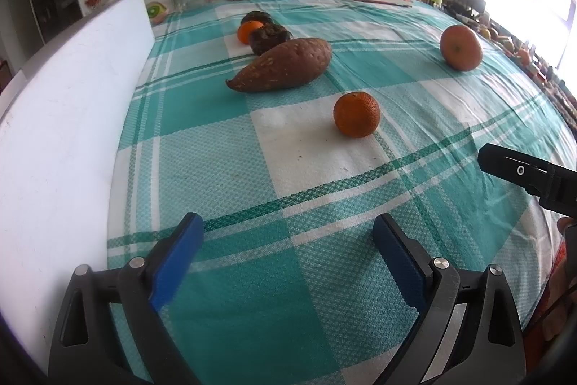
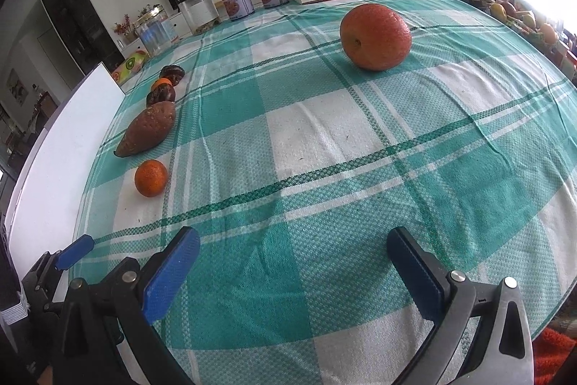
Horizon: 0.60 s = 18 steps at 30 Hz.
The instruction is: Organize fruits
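Both tongs, left [image 1: 288,258] and right [image 2: 294,267], hover wide open and empty over the checked bench [image 1: 324,276], apparently poised to pick. A sweet potato [image 1: 281,64], dark fruits and a small orange line up at left; the nearer mandarin [image 1: 356,113] and large orange [image 2: 375,36] sit apart, likely awaiting sorting.

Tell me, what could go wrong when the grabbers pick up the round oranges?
The big orange lies alone toward the table's far right side; a nudge from the open right gripper might roll it off. The small tangerine is round too and could slip from the open left gripper toward the sweet potato.
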{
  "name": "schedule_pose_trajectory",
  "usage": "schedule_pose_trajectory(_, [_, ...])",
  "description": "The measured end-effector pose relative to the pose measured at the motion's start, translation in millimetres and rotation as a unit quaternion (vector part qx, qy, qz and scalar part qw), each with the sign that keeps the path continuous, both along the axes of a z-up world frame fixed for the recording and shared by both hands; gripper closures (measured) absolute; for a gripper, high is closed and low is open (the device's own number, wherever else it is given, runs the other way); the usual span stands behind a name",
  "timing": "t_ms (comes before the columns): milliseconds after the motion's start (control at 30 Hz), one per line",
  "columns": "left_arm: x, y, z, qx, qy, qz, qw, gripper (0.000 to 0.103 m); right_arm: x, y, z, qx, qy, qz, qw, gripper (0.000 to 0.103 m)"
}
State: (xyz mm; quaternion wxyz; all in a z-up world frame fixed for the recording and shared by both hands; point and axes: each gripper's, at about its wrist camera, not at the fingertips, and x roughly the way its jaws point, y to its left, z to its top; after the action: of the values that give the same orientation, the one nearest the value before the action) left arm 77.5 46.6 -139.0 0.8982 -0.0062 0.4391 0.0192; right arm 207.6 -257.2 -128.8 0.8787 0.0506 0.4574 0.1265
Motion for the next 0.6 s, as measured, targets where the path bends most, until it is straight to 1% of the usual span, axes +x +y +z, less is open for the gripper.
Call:
schedule_pose_trajectory(100, [0.3, 0.1, 0.0, 0.0, 0.0, 0.0, 1.0, 0.006, 0.5, -1.0, 0.2, 0.003, 0.001, -0.002, 1.0, 0.0])
schedule_pose_trajectory(600, [0.1, 0.0, -0.2, 0.0, 0.0, 0.0, 1.0, 0.006, 0.6, 7.6, -1.7, -0.03, 0.003, 0.003, 1.0, 0.0])
